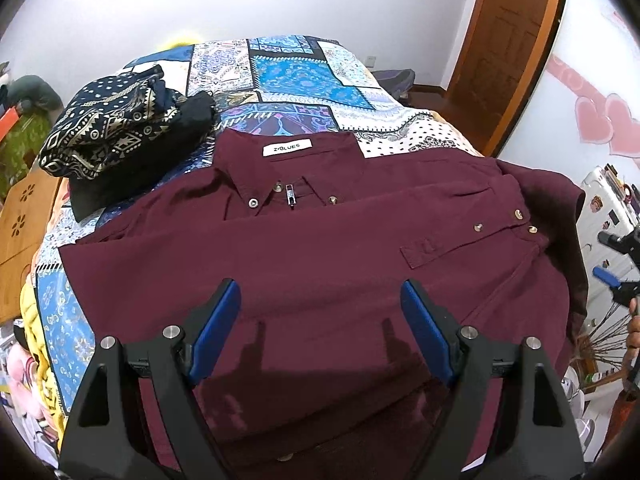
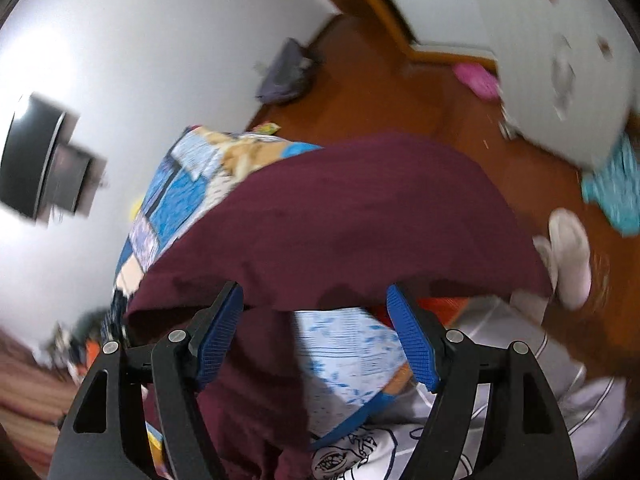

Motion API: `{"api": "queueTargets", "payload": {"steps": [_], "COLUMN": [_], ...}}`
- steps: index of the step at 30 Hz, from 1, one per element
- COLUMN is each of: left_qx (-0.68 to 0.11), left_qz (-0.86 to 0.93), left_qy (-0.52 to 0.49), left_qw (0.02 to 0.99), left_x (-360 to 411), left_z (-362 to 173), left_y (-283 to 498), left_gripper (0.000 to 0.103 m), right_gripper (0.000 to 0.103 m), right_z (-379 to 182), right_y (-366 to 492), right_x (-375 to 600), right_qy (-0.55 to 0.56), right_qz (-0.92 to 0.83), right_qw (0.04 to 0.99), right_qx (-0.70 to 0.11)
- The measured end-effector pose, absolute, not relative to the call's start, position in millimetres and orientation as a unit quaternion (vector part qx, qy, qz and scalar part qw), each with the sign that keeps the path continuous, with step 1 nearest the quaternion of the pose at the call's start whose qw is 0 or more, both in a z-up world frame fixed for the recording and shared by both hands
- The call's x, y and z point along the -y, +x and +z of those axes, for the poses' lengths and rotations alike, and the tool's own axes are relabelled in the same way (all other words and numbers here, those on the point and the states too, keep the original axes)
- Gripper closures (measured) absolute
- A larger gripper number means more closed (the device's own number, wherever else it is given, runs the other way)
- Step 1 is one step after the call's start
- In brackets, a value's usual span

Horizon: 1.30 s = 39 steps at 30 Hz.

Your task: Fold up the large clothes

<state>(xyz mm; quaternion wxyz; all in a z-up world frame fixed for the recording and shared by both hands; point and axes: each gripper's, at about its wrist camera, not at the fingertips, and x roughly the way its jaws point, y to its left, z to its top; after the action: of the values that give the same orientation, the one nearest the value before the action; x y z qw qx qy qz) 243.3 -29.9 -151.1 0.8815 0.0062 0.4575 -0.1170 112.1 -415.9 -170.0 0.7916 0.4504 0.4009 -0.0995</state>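
Maroon shirt (image 1: 320, 240) lies collar-up on the quilt (image 1: 296, 76), one sleeve across its chest. Both claws gape, gripping nothing: left gripper (image 1: 320, 300) over the hem, right gripper (image 2: 316, 300) off the shirt's edge. Pinch both hem corners evenly before folding upward.

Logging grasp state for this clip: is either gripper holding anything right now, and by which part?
Nothing is held. The left gripper is open above the maroon shirt; the right gripper is open too, at the shirt's edge.
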Motion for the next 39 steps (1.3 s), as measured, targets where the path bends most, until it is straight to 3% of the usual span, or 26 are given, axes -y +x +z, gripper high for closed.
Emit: {"api": "queueTargets", "payload": {"steps": [14,15,17,19,20,30,39], "left_qx": [-0.473,-0.472,-0.471,-0.469,-0.469,-0.459,-0.431], "left_qz": [-0.103,-0.102,-0.097,-0.095,-0.095,-0.085,-0.072], "left_qy": [-0.004,-0.003,0.0,-0.001,-0.003,-0.027,-0.043], "left_qw": [0.875,0.875,0.877,0.878,0.878,0.884,0.898], "left_x": [24.6,24.0,22.4,20.0,18.3,-1.9,-23.4], "left_z": [-161.4,-161.6,-162.0,-161.9,-161.8,-157.8,-142.1], "left_y": [251.2,251.2,251.1,250.6,250.6,249.2,237.2], "left_gripper": [0.021,0.021,0.021,0.021,0.021,0.021,0.021], "right_gripper": [0.033,0.039,0.061,0.091,0.093,0.098,0.098], "right_z": [-216.2,-212.3,-204.8,-192.9,-189.1,-97.1,17.3], "right_y": [125.3,126.3,128.5,136.0,138.5,166.8,203.1], "right_x": [433.8,433.4,433.9,433.5,433.2,417.0,310.1], "right_qy": [0.507,0.497,0.47,0.434,0.429,0.349,0.241], "right_qz": [-0.158,-0.173,-0.204,-0.201,-0.192,-0.129,0.044], "right_qw": [0.752,0.759,0.772,0.794,0.8,0.88,0.945], "right_qx": [-0.39,-0.384,-0.376,-0.376,-0.373,-0.294,-0.215]}}
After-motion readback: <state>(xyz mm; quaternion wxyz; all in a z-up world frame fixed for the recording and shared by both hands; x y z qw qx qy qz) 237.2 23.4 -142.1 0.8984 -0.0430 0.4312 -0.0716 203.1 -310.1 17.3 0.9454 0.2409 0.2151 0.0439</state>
